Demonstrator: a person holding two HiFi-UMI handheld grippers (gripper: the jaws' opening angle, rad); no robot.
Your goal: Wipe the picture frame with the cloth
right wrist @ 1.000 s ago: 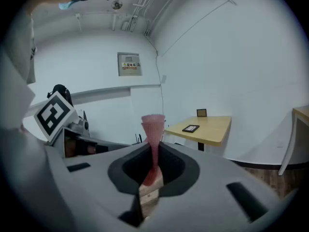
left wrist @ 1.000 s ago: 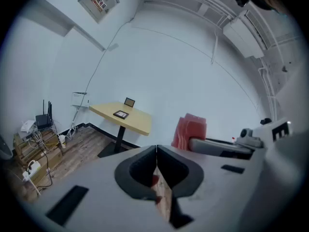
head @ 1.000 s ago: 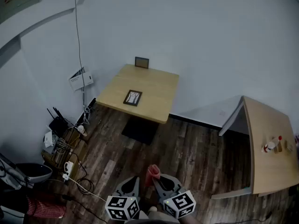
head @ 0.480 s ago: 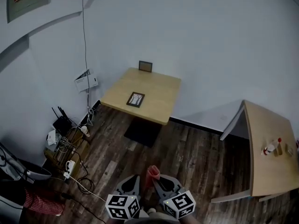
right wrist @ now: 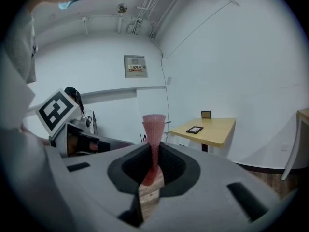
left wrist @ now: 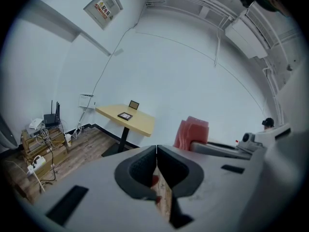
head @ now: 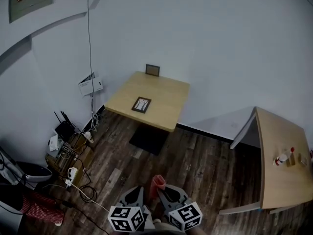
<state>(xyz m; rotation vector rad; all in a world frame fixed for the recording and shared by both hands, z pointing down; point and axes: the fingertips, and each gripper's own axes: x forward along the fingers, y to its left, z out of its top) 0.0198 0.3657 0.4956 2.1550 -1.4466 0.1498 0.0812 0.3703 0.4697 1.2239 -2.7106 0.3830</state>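
Pinching the pink cloth (head: 157,182), the right gripper (head: 165,194) is hovering beside the closed, empty left gripper (head: 137,195); picture frame (head: 141,104) at twelve o'clock likely unwiped.

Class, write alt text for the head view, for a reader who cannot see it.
At the bottom edge, the right tongs grip a rolled pink cloth beside the shut, empty left tongs. Across the dark wood floor, a small wooden table by the white wall holds one picture frame lying flat and another frame standing at its far edge.
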